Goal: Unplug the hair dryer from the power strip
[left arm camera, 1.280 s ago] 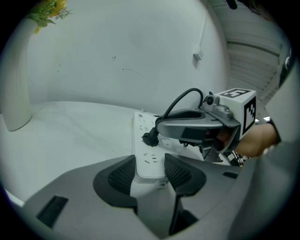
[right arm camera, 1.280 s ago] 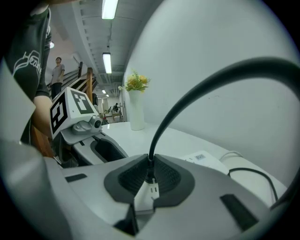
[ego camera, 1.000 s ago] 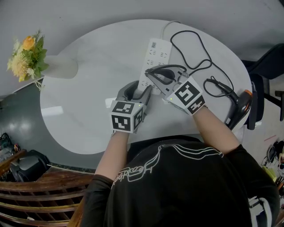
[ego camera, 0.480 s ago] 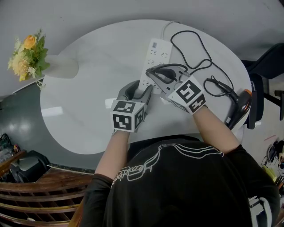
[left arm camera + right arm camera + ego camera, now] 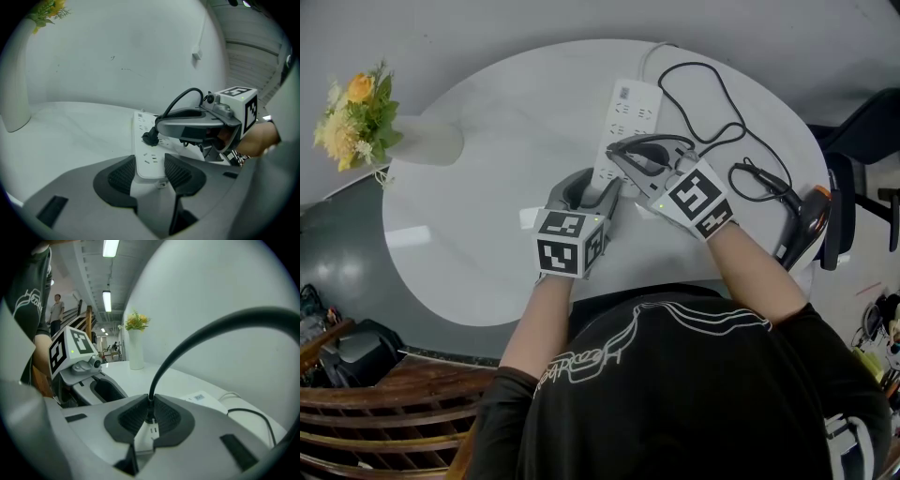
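A white power strip point(image 5: 630, 105) lies on the round white table point(image 5: 487, 187). My left gripper point(image 5: 598, 192) is shut on the strip's near end; its pads point(image 5: 123, 176) press both sides of the strip point(image 5: 146, 157). My right gripper point(image 5: 615, 150) is shut on the black plug point(image 5: 150, 138), which sits in a socket about halfway along the strip. In the right gripper view the pads point(image 5: 133, 417) close on the plug's neck, and the black cable point(image 5: 187, 341) arcs up from it. The cable point(image 5: 712, 103) loops across the table to the black and orange hair dryer point(image 5: 806, 225) at the right edge.
A white vase point(image 5: 427, 141) with yellow flowers point(image 5: 352, 117) stands at the table's left edge. A dark chair point(image 5: 872, 131) is beyond the table on the right. The strip's own white cord point(image 5: 652, 54) runs off the far edge.
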A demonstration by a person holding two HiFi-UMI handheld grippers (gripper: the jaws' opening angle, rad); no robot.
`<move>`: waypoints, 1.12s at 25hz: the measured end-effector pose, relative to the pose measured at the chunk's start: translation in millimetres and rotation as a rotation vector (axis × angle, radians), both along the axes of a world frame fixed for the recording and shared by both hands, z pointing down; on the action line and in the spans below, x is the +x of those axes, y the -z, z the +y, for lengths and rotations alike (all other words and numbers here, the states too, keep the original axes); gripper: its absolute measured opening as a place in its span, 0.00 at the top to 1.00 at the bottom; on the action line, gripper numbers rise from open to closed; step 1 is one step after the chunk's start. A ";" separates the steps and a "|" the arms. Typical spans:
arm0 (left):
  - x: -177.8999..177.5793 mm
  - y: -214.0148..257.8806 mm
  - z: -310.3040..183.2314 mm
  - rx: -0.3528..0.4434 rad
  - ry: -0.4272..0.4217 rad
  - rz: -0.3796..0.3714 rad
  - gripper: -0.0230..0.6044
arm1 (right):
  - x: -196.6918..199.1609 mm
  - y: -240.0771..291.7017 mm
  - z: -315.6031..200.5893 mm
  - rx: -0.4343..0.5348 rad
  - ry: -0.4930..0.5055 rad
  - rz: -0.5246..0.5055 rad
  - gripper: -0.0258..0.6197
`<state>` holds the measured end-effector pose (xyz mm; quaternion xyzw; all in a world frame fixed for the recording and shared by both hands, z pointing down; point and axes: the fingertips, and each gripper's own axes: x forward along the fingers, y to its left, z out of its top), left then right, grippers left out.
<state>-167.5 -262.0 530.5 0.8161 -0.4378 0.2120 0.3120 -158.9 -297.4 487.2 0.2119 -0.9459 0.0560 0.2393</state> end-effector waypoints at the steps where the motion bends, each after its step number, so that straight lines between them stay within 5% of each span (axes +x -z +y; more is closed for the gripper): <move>1: 0.2 0.2 -0.1 0.002 0.000 0.000 0.65 | 1.3 -0.2 -2.1 -0.018 -0.013 -0.016 0.92; 12: 0.5 0.2 -0.2 0.000 -0.002 0.001 0.65 | -3.0 2.6 3.5 0.039 0.023 0.036 0.92; 19: 0.5 0.5 -0.3 0.004 -0.001 0.001 0.65 | 0.5 54.2 -25.5 0.073 -0.032 -0.116 0.92; 28: 0.7 2.3 -0.8 0.023 -0.002 0.004 0.65 | 23.0 64.6 -24.5 -0.039 -0.100 -0.197 0.92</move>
